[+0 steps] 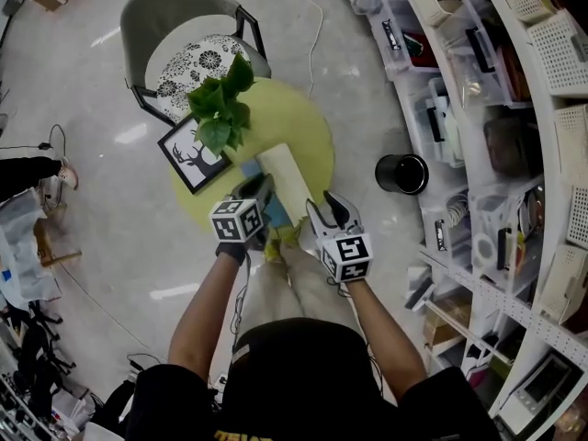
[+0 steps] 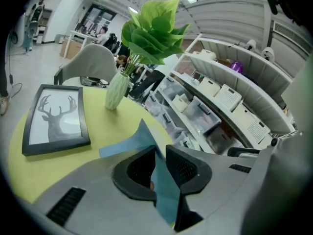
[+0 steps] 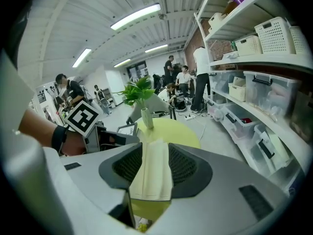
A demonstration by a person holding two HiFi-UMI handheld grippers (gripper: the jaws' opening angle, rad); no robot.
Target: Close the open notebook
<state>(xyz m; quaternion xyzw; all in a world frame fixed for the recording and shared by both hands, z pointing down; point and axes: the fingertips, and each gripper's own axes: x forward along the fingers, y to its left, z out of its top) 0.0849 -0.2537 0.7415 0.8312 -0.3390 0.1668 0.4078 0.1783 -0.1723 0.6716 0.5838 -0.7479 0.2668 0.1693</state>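
The notebook lies open on the round yellow-green table (image 1: 308,127). Its cream page block (image 1: 287,180) stands raised on edge, and its thin blue cover (image 1: 249,167) lifts off the table to the left. My left gripper (image 1: 258,191) is shut on the blue cover (image 2: 131,144), which runs up between the jaws of the left gripper (image 2: 160,161). The right gripper (image 1: 318,211) is shut on the cream pages (image 3: 151,180), which fill the gap between its jaws (image 3: 154,160). Both grippers sit at the table's near edge, close together.
A potted green plant in a ribbed vase (image 1: 220,108) and a black-framed deer picture (image 1: 191,154) share the table's left half. A grey chair (image 1: 184,26) stands behind it. A black bin (image 1: 401,174) and curved white shelves with boxes (image 1: 496,108) are to the right.
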